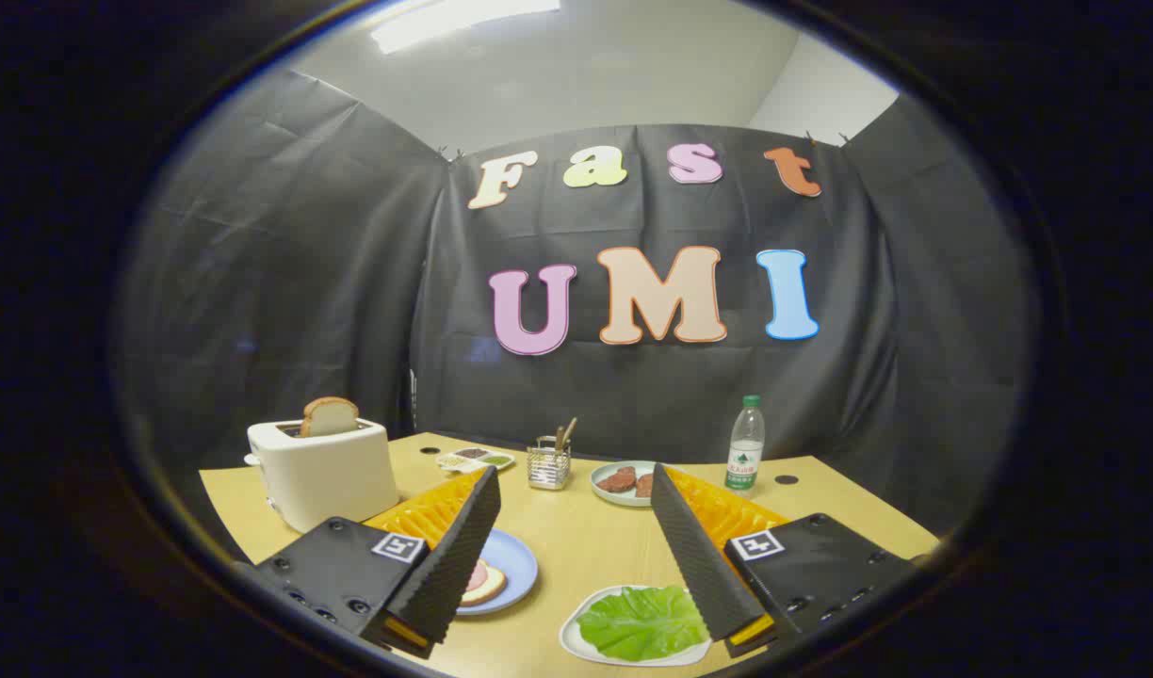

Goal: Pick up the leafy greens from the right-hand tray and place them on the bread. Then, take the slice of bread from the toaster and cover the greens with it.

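My fingers: the gripper is spread wide with nothing between the ribbed, wedge-shaped pads, hanging above the table.
Table: smooth pale wood.
Leafy greens: one flat, glossy, veined leaf lying on a white tray with a wavy rim, low between my fingers and close to the right one.
Bread: a round slice topped with a pink piece, on a blue plate, partly hidden behind my left finger.
Toaster: cream, boxy, smooth-sided, beyond my left finger; a brown-crusted bread slice stands up out of its slot.
Far plate: pale and round, holding dark reddish-brown pieces.
Mesh holder: square metal basket with utensils sticking out, mid-table.
Small dish: shallow, with dark and green bits I cannot make out.
Bottle: clear plastic with a green cap, upright beyond my right finger.
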Available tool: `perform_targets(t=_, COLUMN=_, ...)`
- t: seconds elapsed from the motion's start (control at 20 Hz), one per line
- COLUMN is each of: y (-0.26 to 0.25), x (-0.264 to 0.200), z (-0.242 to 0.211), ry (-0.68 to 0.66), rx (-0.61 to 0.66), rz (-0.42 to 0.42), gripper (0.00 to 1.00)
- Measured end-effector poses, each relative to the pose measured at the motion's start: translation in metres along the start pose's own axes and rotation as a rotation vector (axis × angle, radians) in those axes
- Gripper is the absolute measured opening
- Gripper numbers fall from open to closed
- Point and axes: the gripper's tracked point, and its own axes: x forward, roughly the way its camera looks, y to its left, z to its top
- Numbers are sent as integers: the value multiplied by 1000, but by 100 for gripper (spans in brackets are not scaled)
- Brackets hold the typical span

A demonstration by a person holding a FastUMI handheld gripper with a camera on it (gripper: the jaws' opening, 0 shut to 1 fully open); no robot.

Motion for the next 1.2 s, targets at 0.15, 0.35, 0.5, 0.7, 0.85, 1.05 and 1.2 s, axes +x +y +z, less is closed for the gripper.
perform_targets(t=0.15, y=-1, x=-1, z=-1, ry=1, rx=0, rz=-3, gripper=100)
perform_targets(t=0.35, y=-6, x=-1, z=-4, ry=6, rx=10, rz=-10, gripper=100)
perform_targets(t=0.5, y=-11, x=-1, z=-6, ry=12, rx=13, rz=-19, gripper=100)
perform_targets(t=0.7, y=-20, x=0, z=-12, ry=28, rx=39, rz=-32, gripper=100)
perform_targets(t=0.85, y=-26, x=-1, z=-11, ry=30, rx=56, rz=-39, gripper=100)
perform_targets(t=1.05, y=-45, x=-6, z=-8, ry=27, rx=57, rz=-77, gripper=100)
perform_targets(t=1.2, y=-69, x=-13, z=-11, ry=40, rx=71, rz=-121, gripper=100)
